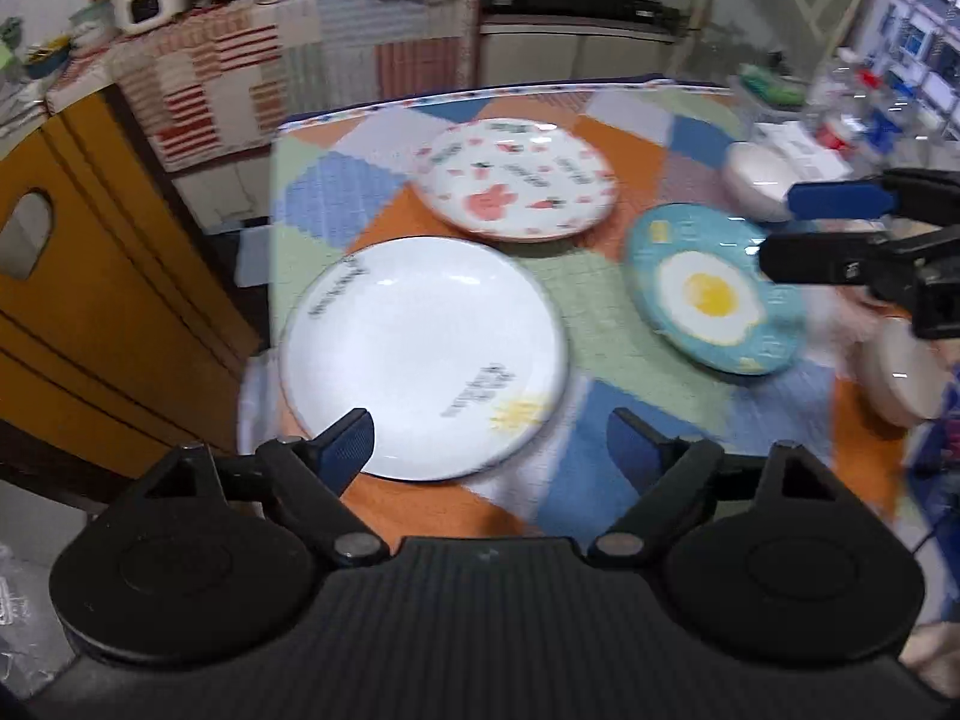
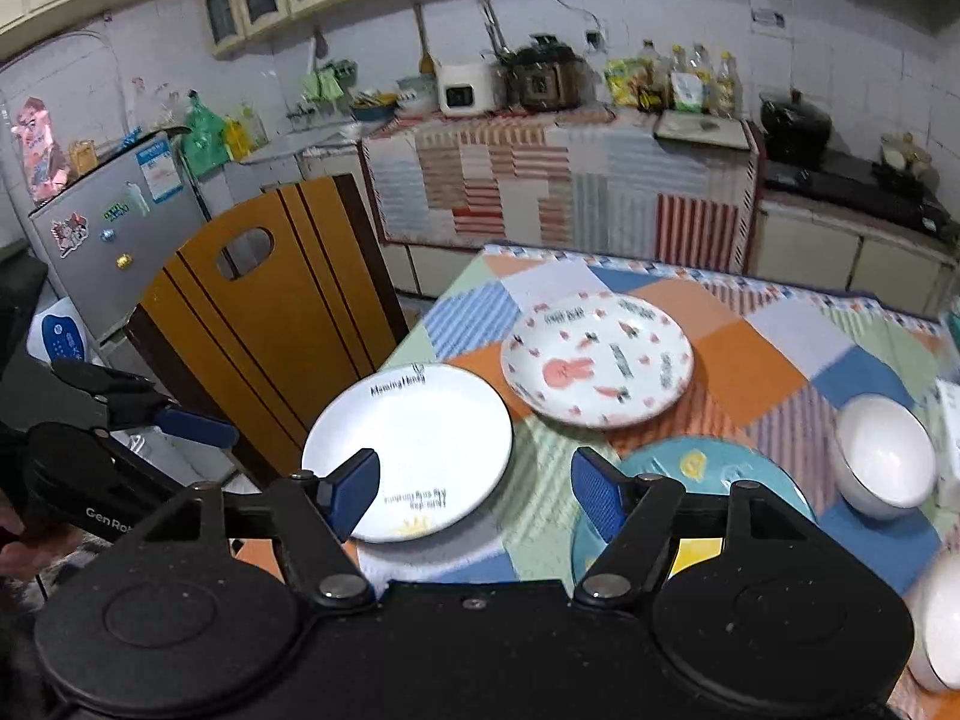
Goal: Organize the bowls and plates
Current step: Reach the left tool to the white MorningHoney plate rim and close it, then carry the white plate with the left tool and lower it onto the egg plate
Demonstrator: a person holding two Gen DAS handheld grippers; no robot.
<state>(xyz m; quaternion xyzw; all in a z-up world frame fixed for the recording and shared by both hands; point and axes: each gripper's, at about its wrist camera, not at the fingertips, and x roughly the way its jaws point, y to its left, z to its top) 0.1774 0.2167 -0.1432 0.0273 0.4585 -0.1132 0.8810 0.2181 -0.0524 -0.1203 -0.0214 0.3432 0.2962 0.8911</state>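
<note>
Left wrist view looks down on a table under a patchwork cloth of orange, blue and pale green squares (image 1: 606, 294); largest on it is a round white ceramic plate with black lettering and a small yellow sun print (image 1: 423, 354), lying flat at the near left corner; beyond it lies a white plate printed with a pink rabbit and carrots (image 1: 516, 180), apart from the first; to the right is a smaller teal plate with a fried-egg picture (image 1: 711, 288), lying on the cloth just beside the others; two white bowls (image 1: 759, 180) sit near the right edge, one behind the teal plate and one nearer, both blurred. The left gripper (image 1: 489, 441) has its blue-padded jaws wide apart, nothing between them, its left pad over the white plate's near rim; whether it touches I cannot tell. The right gripper (image 1: 780, 231) reaches in from the right above the teal plate, jaws parted and empty.

Right wrist view alone shows a yellow wooden chair back with a handle slot (image 2: 264, 324) at the table's left side, a small grey fridge with stickers (image 2: 120, 222), and wall cupboards; it also shows the bowls' thin dark rim lines.
</note>
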